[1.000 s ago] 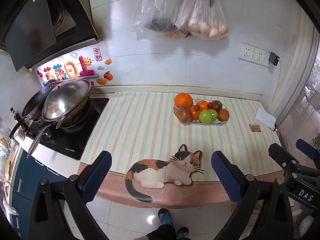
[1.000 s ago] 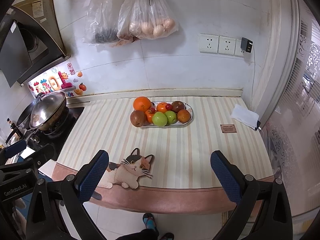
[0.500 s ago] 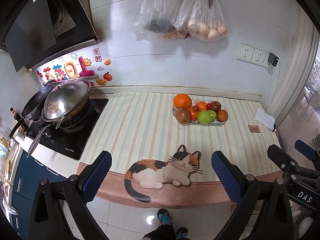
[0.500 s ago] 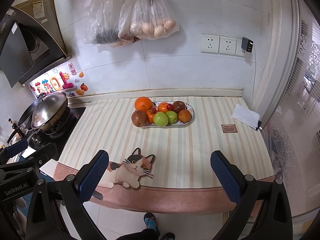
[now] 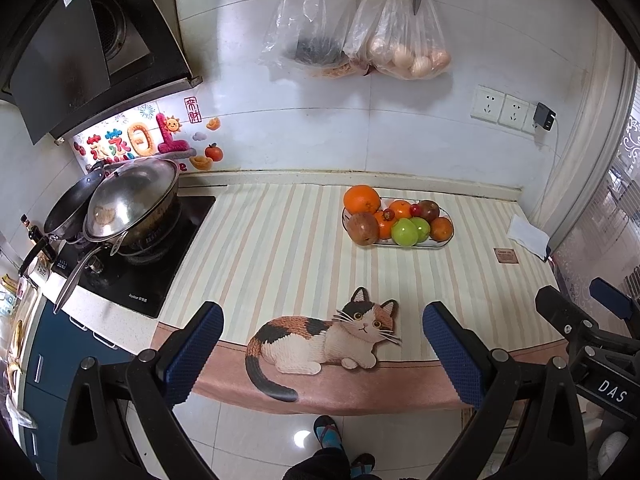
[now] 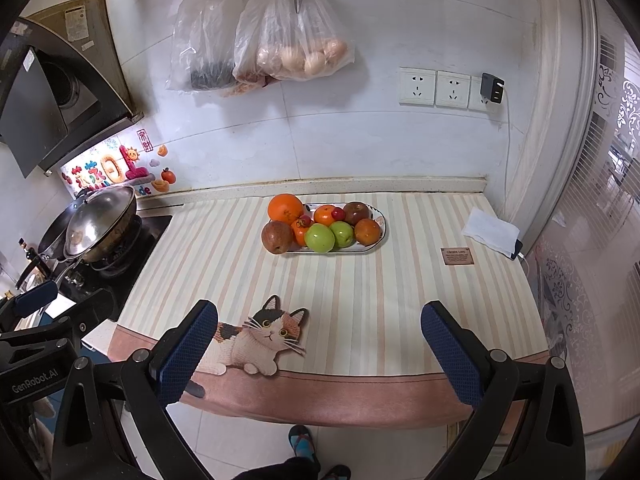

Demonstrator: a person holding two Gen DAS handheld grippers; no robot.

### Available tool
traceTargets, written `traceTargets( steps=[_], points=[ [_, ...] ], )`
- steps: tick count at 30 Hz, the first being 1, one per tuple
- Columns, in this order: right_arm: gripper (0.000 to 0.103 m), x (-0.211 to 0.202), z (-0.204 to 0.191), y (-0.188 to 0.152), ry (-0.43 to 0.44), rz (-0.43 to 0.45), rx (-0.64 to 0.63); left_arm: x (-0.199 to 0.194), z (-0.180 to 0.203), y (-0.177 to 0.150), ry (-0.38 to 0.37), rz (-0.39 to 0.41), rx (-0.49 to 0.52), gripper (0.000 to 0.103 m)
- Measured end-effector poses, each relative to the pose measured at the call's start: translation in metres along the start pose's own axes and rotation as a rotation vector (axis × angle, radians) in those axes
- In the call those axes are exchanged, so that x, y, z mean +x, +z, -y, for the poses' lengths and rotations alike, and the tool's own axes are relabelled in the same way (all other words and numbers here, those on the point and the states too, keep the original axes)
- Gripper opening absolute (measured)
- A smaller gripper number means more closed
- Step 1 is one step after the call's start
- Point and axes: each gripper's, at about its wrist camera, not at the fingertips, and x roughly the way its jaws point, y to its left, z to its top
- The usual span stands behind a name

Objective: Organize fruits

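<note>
An oval white plate (image 5: 447, 239) of fruit sits at the back of the striped counter mat; it also shows in the right wrist view (image 6: 380, 236). On it are a large orange (image 5: 361, 199), a brown pear-like fruit (image 5: 362, 228), two green apples (image 5: 404, 232), smaller oranges and a dark plum. My left gripper (image 5: 322, 350) is open and empty, held off the counter's front edge, far from the plate. My right gripper (image 6: 320, 350) is also open and empty, at the front edge to the right of the left one.
A stove with a lidded wok (image 5: 128, 204) stands at the left. A cat-shaped patch (image 5: 320, 340) lies on the mat's front edge. A folded white cloth (image 6: 490, 232) and a small brown label (image 6: 457, 256) lie at the right. Plastic bags (image 6: 296, 44) and scissors hang on the wall.
Both grippers have drawn back slightly from the counter; the fruit plate looks a little smaller and farther away. Both stay open and empty.
</note>
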Motion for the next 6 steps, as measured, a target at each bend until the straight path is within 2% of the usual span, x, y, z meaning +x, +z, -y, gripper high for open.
traceTargets(
  steps=[6],
  points=[
    [0.103,-0.0061,0.0012,-0.0006,-0.001,0.004,0.004,-0.0030,0.0062,-0.0031,-0.001,0.007,0.003,0.102]
  ],
)
